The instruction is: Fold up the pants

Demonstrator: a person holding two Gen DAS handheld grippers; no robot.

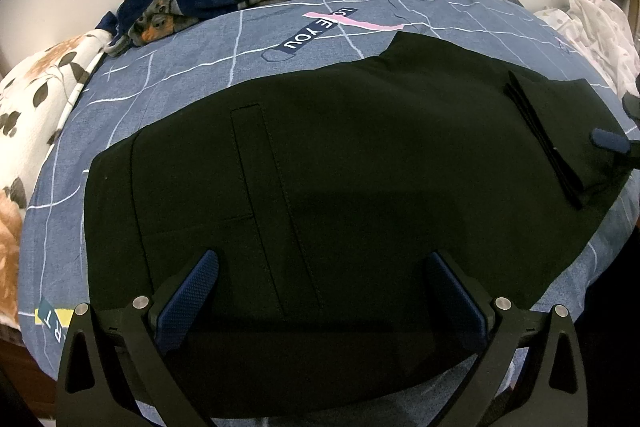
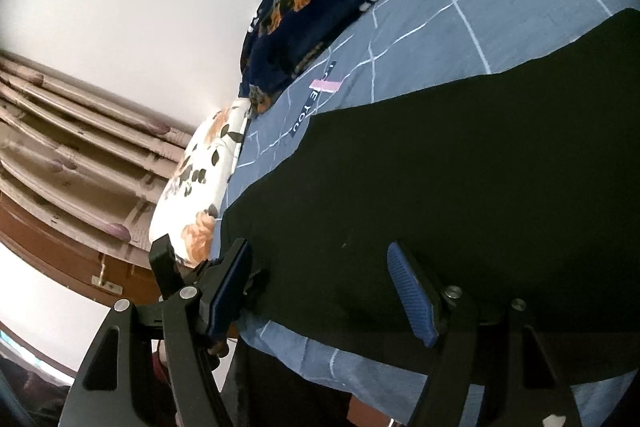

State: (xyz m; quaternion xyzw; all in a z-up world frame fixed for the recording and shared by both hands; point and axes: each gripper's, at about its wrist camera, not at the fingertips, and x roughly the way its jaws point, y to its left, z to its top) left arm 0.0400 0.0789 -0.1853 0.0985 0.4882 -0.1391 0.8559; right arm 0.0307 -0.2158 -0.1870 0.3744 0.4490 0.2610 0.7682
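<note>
Black woven pants (image 1: 340,167) lie flat on the blue grid-print bedsheet (image 1: 180,75), left gripper (image 1: 320,291) and right gripper (image 2: 324,291) both spread, empty; one-layer pinch likely skews fold.

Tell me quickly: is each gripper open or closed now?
Left gripper: open, holding nothing, over the pants.
Right gripper: open, holding nothing.
</note>
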